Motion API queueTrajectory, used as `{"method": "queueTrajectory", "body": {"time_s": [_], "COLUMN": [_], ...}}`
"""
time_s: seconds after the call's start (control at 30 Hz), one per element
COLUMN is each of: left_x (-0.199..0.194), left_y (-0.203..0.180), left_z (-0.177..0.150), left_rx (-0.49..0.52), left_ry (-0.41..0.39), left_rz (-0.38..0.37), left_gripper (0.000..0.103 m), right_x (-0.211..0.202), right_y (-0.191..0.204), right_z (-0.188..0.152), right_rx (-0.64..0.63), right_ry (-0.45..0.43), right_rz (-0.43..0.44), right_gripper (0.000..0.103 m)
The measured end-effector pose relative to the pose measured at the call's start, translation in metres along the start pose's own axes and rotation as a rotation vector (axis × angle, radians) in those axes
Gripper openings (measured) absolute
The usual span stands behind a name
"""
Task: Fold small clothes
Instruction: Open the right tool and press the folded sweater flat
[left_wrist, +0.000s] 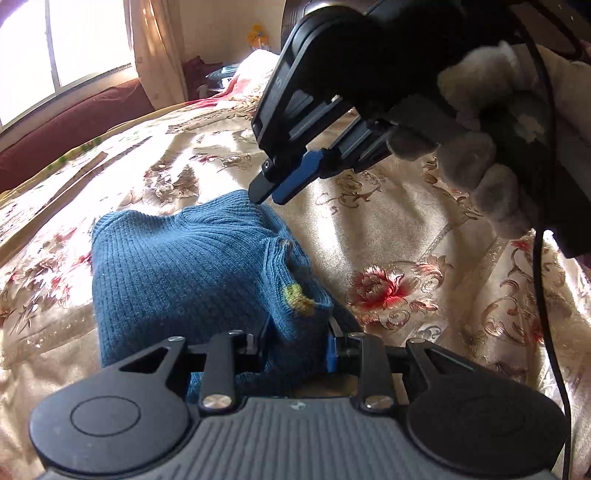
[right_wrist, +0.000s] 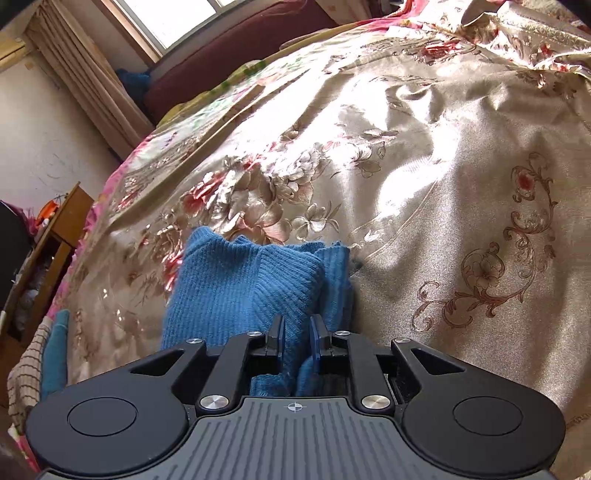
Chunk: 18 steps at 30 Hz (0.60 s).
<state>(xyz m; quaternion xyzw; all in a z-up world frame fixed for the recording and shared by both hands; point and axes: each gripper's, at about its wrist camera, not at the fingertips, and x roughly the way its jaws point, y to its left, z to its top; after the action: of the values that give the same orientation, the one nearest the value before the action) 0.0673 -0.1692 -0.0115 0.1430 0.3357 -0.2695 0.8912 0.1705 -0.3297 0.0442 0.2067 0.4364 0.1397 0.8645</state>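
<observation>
A small blue ribbed knit garment (left_wrist: 184, 273) with a yellow patch lies bunched on the floral bedspread (left_wrist: 406, 236). My left gripper (left_wrist: 295, 343) has its fingers spread, with the garment's near edge between them. In the left wrist view my right gripper (left_wrist: 271, 192) comes in from the upper right, its fingers close together, tips just above the garment's far edge and apart from it. In the right wrist view the garment (right_wrist: 240, 288) fills the space between the fingers of my right gripper (right_wrist: 295, 328), and the narrow gap holds knit fabric.
The bedspread (right_wrist: 424, 184) covers the whole bed. A dark red headboard or sofa (left_wrist: 74, 122) and a window stand at the far side. A wooden cabinet (right_wrist: 55, 236) and a striped cloth (right_wrist: 26, 376) are at the bed's left edge.
</observation>
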Motion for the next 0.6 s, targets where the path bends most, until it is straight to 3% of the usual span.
{"method": "queueTrajectory", "body": {"time_s": [0.17, 0.4, 0.43, 0.53, 0.6], "left_x": [-0.021, -0.043, -0.047, -0.051, -0.049], "left_y": [0.011, 0.035, 0.039, 0.051, 0.061], "left_z": [-0.01, -0.017, -0.019, -0.02, -0.019], "left_rx": [-0.019, -0.111, -0.124, -0.152, -0.184], "left_ry": [0.003, 0.003, -0.003, -0.008, -0.007], "left_rz": [-0.041, -0.036, -0.028, 0.001, 0.015], "left_gripper": [0.037, 0.037, 0.037, 0.038, 0.038], "right_x": [-0.011, -0.003, -0.002, -0.006, -0.014], "right_y": [0.02, 0.02, 0.018, 0.014, 0.012], "right_z": [-0.028, -0.057, -0.061, -0.072, -0.081], "right_rx": [-0.07, -0.054, -0.045, -0.042, -0.043], "right_ry": [0.056, 0.115, 0.125, 0.125, 0.111], "right_rz": [0.057, 0.053, 0.049, 0.047, 0.045], "right_gripper": [0.027, 0.027, 0.025, 0.007, 0.006]}}
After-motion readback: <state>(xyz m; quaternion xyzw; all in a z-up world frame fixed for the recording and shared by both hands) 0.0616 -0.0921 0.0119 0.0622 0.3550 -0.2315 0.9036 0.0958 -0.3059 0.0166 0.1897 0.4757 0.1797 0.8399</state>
